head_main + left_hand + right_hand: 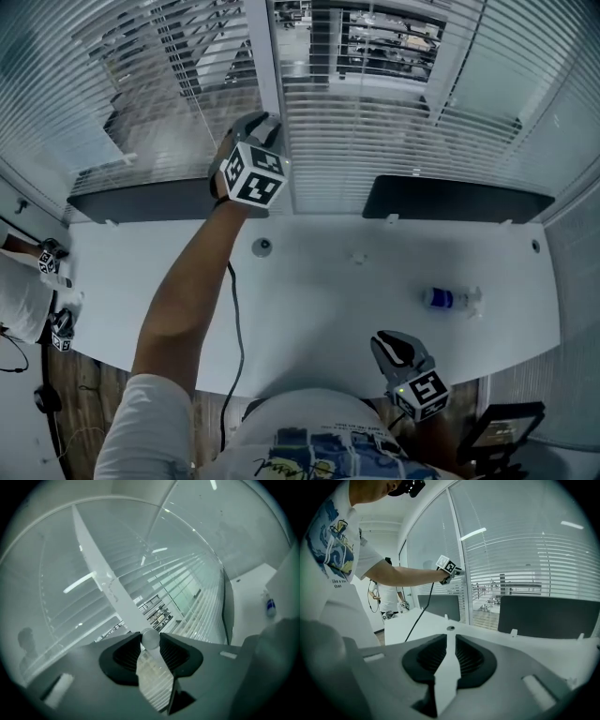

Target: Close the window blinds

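Right gripper (448,641) sits at 5 o'clock in the head view, by the near edge of the white worktop (309,291), tongs drawn together on nothing. Water bottle (450,299) lies on its side at 4 o'clock, well apart from the action. Left gripper (265,122) reaches out to 12 o'clock beside the window mullion (263,56), tongs clamped on the translucent tilt wand (151,639), its rounded section pinched between the pads. Step in hand, likely: twist the wand to tip the slats shut. Best done by rolling about the wand's own axis with a firm grip and no sideways pull, or it may slip or bend. Wand's long axis seems upright, alongside the mullion. Blinds (375,141) hang beyond, slats running 9 to 3 and gapped, with the space outside showing through.
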Tool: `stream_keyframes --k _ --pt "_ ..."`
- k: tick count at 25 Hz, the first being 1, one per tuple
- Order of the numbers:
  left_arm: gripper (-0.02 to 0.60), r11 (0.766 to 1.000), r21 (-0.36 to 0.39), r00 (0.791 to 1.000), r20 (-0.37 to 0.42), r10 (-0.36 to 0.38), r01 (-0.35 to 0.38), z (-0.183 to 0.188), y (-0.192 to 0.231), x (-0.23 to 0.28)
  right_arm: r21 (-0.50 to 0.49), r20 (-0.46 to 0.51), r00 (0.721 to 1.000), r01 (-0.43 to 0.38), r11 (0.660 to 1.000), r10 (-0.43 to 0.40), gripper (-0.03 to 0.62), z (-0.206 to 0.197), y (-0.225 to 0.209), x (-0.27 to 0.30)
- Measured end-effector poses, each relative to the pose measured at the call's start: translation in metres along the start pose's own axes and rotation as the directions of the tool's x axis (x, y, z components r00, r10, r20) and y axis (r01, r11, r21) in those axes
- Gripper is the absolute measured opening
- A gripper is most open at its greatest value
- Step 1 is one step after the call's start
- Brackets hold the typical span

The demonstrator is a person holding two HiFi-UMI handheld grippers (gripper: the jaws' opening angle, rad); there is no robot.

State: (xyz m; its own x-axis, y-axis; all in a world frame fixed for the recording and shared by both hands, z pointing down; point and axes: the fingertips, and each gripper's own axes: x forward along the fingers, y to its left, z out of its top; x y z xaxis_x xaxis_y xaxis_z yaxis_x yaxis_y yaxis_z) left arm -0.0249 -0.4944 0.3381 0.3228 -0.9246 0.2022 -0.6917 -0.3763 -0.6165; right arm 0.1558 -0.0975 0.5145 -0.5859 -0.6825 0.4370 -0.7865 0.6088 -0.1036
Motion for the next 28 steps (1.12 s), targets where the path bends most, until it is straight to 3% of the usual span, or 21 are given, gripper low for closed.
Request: stream_keyframes --k 3,5,6,8,11,15,16,17,18,20,22,23,25,28 --pt "0.130 0.982 -0.188 1.000 0.019 0.002 0.002 -0.002 0.003 -0.003 -0.001 -0.004 1.000 -0.004 1.000 0.004 0.046 0.001 0.002 -0.001" --pt "0.130 0.945 -0.326 0.999 0.040 0.003 0.010 -0.001 0.006 -0.004 -0.004 0.000 1.000 -0.003 1.000 0.003 0.046 0.003 0.001 0.000" --pt "0.130 0.916 -0.402 0.999 0.053 0.000 0.021 -0.002 0.007 -0.004 -0.004 0.000 1.000 -0.002 1.000 0.002 0.046 0.003 0.000 0.000" --pt "0.130 0.836 -0.547 0.997 0.081 -0.005 0.049 -0.004 0.009 -0.005 -0.001 -0.001 1.000 0.000 1.000 0.000 0.046 0.003 0.000 0.000" --pt "0.130 0.700 -0.709 0.993 0.121 0.001 0.086 -0.006 0.013 -0.005 0.002 0.001 1.000 0.002 1.000 -0.002 0.046 0.003 -0.001 0.000" --pt "0.130 0.459 -0.872 0.981 0.195 0.001 0.173 -0.010 0.011 -0.003 0.006 -0.002 1.000 0.004 1.000 -0.004 0.046 0.000 -0.001 -0.001" --pt "0.130 0.416 -0.890 0.979 0.206 0.005 0.186 -0.011 0.011 -0.003 0.006 -0.001 1.000 0.004 1.000 -0.004 0.046 0.001 -0.001 0.000" --pt "0.130 0.391 -0.900 0.977 0.212 0.008 0.192 -0.011 0.012 -0.003 0.007 0.000 1.000 0.004 1.000 -0.004 0.046 0.001 -0.001 0.000" --pt "0.130 0.382 -0.903 0.977 0.215 0.010 0.195 -0.011 0.013 -0.002 0.008 0.001 1.000 0.005 1.000 -0.005 0.046 0.002 -0.001 0.000" --pt "0.132 0.407 -0.893 0.977 0.215 0.008 0.193 -0.010 0.013 -0.002 0.007 0.000 1.000 0.006 1.000 -0.006 0.046 0.002 -0.002 0.001" --pt "0.138 0.473 -0.862 0.978 0.211 0.002 0.185 -0.010 0.012 -0.002 0.006 -0.001 1.000 0.008 1.000 -0.008 0.046 0.002 -0.002 0.000" --pt "0.140 0.521 -0.836 0.979 0.203 0.001 0.173 -0.010 0.013 -0.002 0.006 -0.001 1.000 0.009 1.000 -0.009 0.046 0.003 -0.002 0.000" --pt "0.144 0.644 -0.754 0.985 0.173 0.002 0.131 -0.008 0.015 -0.005 0.006 0.002 1.000 0.013 1.000 -0.013 0.046 0.004 -0.003 0.000" --pt "0.146 0.833 -0.547 0.993 0.119 -0.013 0.076 -0.007 0.011 -0.008 0.009 0.007 1.000 0.019 1.000 -0.019 0.046 0.004 -0.006 -0.001"
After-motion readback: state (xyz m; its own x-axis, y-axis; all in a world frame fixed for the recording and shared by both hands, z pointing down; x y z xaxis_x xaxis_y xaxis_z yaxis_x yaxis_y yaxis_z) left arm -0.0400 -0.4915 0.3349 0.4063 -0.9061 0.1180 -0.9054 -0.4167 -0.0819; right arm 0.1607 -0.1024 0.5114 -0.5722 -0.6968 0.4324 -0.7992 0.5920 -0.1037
